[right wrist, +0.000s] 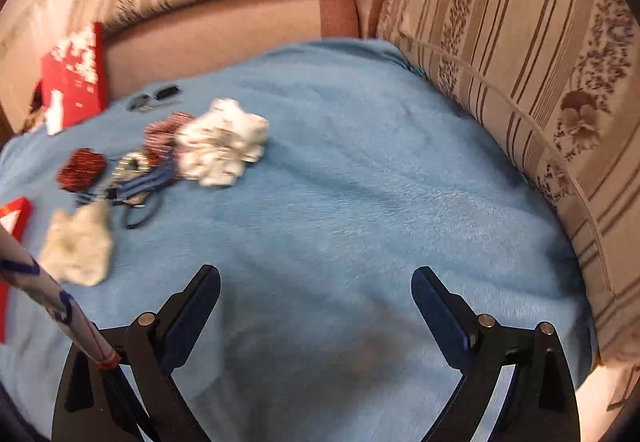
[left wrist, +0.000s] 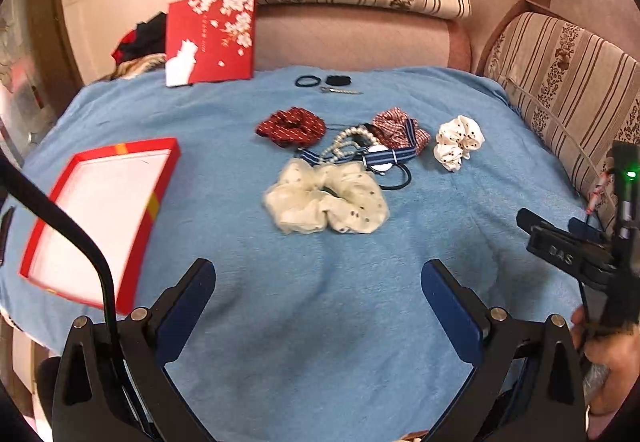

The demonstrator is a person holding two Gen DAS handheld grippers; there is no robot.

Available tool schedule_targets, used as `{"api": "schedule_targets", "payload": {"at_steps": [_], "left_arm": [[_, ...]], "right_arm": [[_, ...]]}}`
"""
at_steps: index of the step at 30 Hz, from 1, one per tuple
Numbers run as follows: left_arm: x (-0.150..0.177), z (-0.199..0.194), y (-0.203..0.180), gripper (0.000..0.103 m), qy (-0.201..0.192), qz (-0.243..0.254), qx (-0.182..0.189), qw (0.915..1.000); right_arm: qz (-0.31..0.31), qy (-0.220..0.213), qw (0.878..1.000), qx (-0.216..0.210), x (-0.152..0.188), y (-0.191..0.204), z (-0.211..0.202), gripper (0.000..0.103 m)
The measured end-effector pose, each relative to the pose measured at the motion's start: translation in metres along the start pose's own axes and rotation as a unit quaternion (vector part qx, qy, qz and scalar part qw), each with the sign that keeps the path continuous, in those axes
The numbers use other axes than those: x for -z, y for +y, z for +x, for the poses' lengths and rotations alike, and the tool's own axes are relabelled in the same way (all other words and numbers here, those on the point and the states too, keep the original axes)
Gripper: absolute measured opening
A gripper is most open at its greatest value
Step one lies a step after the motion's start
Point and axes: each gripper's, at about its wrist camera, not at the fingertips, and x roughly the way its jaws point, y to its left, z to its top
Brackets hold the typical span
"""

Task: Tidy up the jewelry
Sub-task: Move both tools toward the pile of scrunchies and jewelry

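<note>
A pile of hair accessories lies mid-blanket: a cream dotted scrunchie (left wrist: 326, 201), a dark red scrunchie (left wrist: 290, 125), a red checked scrunchie (left wrist: 394, 127), a white dotted scrunchie (left wrist: 458, 141), a pearl bracelet (left wrist: 352, 141), a striped blue bow tie (left wrist: 380, 157) and a black elastic (left wrist: 396, 179). An open red box (left wrist: 100, 217) with a white inside lies at the left. My left gripper (left wrist: 318, 282) is open and empty, short of the pile. My right gripper (right wrist: 316, 290) is open and empty over bare blanket; the pile (right wrist: 160, 169) lies blurred to its left.
A blue blanket (left wrist: 320, 322) covers the seat. The red floral box lid (left wrist: 212, 35) leans on the backrest. A black hair tie, a dark clip and a hairpin (left wrist: 328, 83) lie at the far edge. Striped cushions (left wrist: 560, 81) border the back and right.
</note>
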Motion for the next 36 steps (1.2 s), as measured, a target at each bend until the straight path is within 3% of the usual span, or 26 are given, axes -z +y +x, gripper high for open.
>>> {"api": "schedule_targets", "payload": {"at_steps": [5, 12, 36], "left_arm": [[0.007, -0.015, 0.008, 0.103, -0.011, 0.005, -0.012, 0.9998], [0.012, -0.025, 0.023, 0.103, -0.012, -0.003, -0.012, 0.9999], [0.015, 0.011, 0.051, 0.103, 0.027, -0.013, -0.032, 0.9990]], "right_arm": [[-0.019, -0.024, 0.999, -0.009, 0.011, 0.028, -0.031, 0.098], [-0.021, -0.032, 0.999, -0.016, 0.016, 0.053, -0.043, 0.098], [-0.054, -0.017, 0.998, -0.037, 0.024, 0.082, -0.032, 0.098]]}}
